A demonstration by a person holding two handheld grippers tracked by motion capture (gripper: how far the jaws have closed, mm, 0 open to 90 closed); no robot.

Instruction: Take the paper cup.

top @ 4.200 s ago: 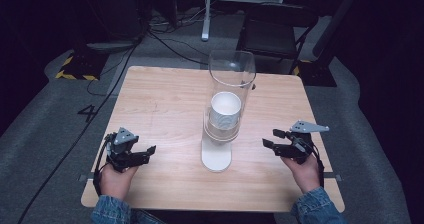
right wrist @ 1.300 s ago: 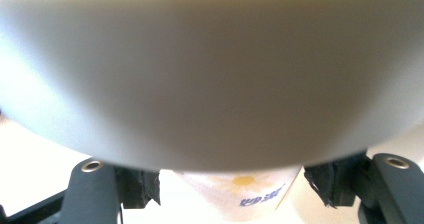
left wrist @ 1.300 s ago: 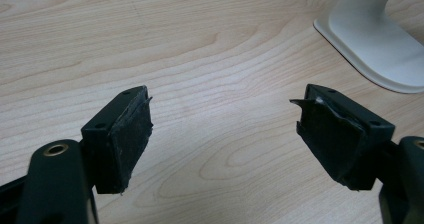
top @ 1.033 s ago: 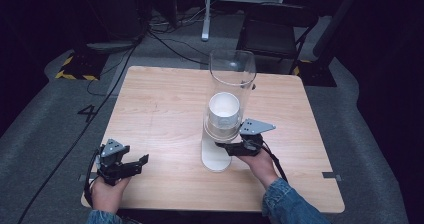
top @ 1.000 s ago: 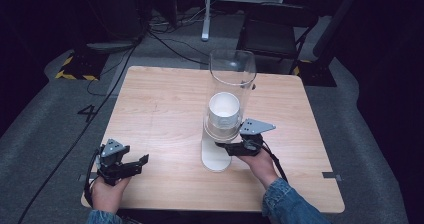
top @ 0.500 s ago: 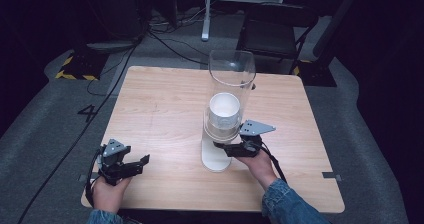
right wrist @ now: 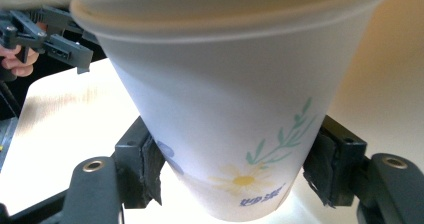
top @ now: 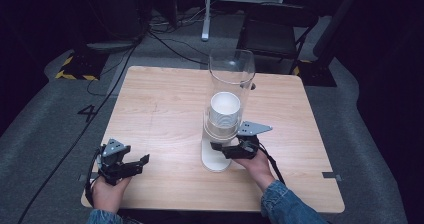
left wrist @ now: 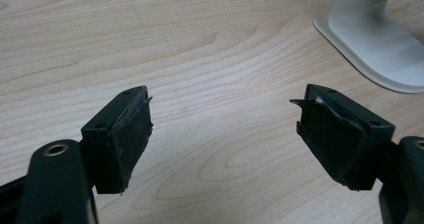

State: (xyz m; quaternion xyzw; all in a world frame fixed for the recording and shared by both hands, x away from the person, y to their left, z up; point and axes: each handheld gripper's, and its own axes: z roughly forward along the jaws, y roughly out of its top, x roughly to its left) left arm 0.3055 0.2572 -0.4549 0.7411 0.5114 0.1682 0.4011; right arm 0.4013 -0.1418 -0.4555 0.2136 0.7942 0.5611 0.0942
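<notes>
White numeral "4" on the grey floor point(top: 35, 129) left of the table, small blue characters under the daisy on the paper cup point(right wrist: 235, 114), too blurred to read

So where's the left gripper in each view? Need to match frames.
High view: left gripper at lower left, open, near the table's front edge.
Left gripper view: its own jaws rise from the bottom, spread over bare wood.
Right gripper view: upper left, far off behind the paper cup.
Shared landmark: the light wooden table top.
</notes>
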